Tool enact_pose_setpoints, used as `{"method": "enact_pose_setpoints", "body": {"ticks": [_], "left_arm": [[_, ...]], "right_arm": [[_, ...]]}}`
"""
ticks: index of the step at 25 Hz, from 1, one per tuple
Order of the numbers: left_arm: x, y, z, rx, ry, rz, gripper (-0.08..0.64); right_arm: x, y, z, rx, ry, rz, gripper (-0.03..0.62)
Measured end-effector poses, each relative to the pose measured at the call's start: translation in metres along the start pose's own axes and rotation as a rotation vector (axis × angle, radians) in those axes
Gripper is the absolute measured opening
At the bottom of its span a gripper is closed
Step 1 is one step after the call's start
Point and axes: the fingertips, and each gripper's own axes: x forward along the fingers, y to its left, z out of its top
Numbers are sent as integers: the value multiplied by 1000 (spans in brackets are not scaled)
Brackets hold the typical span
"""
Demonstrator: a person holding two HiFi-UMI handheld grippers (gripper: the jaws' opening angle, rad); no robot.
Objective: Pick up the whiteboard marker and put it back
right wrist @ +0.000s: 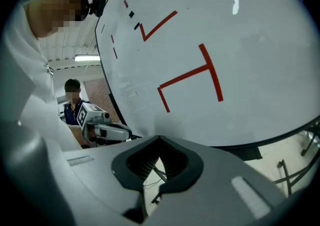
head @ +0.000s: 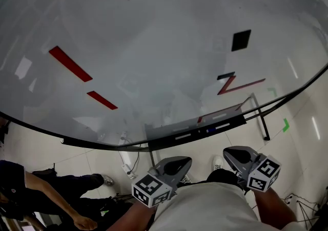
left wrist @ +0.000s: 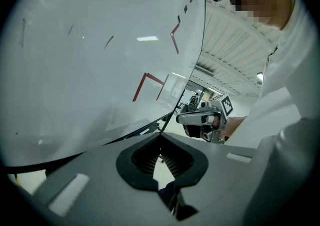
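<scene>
A large whiteboard (head: 154,35) with red strokes and black squares fills the head view. Its ledge (head: 205,128) runs along the lower edge, and small pale things lie on it, too small to name. No whiteboard marker shows clearly in any view. My left gripper (head: 178,163) is held low, close to my body and short of the board, its jaws shut on nothing (left wrist: 160,139). My right gripper (head: 234,154) hangs beside it at the same height, also shut and empty (right wrist: 160,141). Each gripper shows in the other's view, the right gripper (left wrist: 205,120) and the left gripper (right wrist: 102,127).
The board's stand leg (head: 260,120) reaches down to the tiled floor, near green tape marks (head: 285,125). Cables (head: 128,166) lie under the board. A person in dark clothes (head: 31,194) is at my lower left, also seen in the right gripper view (right wrist: 74,100).
</scene>
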Motion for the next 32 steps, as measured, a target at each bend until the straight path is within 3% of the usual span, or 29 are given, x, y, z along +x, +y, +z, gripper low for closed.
{"method": "enact_pose_setpoints", "body": {"ticks": [5, 10, 29, 32], "left_arm": [[-1, -8, -3, 2, -23, 11, 17], [4, -22, -5, -9, -53, 76, 17], [52, -125, -40, 5, -86, 269, 17], [53, -133, -49, 14, -58, 279, 17]], "right_arm": [[-6, 9, -5, -22, 6, 22, 2], [-21, 9, -3, -58, 18, 84, 2], [-146, -22, -40, -121, 57, 207, 2], [-155, -21, -42, -128, 61, 218, 2]]}}
